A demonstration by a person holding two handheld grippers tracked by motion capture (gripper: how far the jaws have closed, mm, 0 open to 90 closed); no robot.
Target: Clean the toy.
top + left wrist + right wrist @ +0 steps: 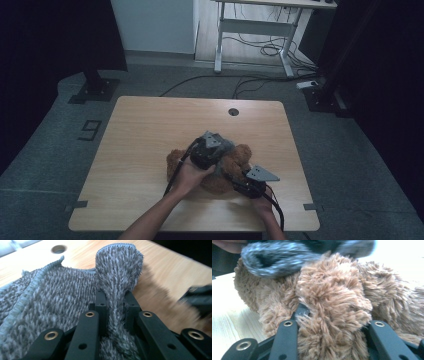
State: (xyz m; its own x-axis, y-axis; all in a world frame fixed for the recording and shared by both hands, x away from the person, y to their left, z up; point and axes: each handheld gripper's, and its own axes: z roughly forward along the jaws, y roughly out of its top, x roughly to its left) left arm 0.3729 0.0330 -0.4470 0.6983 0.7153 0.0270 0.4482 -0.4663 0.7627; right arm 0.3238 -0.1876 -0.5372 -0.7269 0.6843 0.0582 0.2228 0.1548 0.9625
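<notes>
Between jaws of left gripper [113, 296]: fold of grey knitted garment [62, 297], pinched tight, bunched fabric rising past jaw tips. Rest of garment spread left of that gripper, over brown plush toy [235, 165]. Wooden table [145, 130] beyond, round hole [58, 249] far ahead. Between jaws of right gripper [332, 315]: thick clump of toy's brown fur, clamped. Grey garment just above and ahead of right gripper, touching toy. Grippers near each other at table middle.
</notes>
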